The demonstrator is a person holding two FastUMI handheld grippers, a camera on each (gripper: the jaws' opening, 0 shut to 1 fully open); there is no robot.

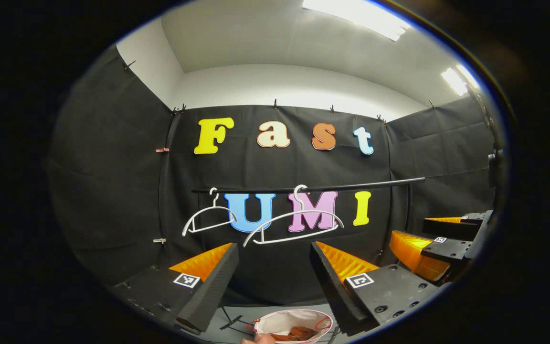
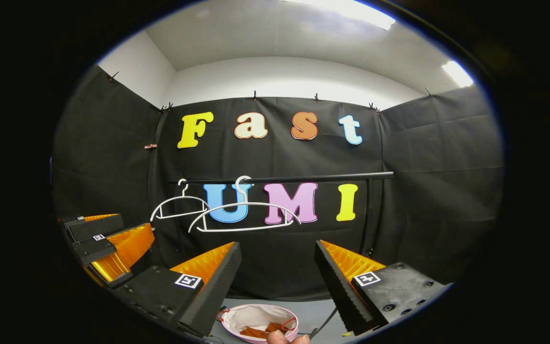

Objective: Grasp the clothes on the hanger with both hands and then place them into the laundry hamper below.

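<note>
The left claw [image 1: 273,260] is spread wide with nothing between its fingers, pointed toward the rear wall of the booth. The right claw [image 2: 277,258] is likewise spread wide and holds nothing. In the left gripper view, the right claw appears at the right edge; in the right gripper view, the left claw appears at the left edge.

Two white hangers hang bare from a black rail [image 1: 351,185]: a nearer, larger hanger [image 1: 293,222] and a smaller hanger [image 1: 208,217] to its left.

The laundry hamper [image 1: 275,319] stands on the floor below the rail, between and under the fingers. A rust-brown garment [image 1: 299,333] lies crumpled inside it. A fingertip [image 2: 280,338] shows at the lower edge, just before the hamper rim.
</note>
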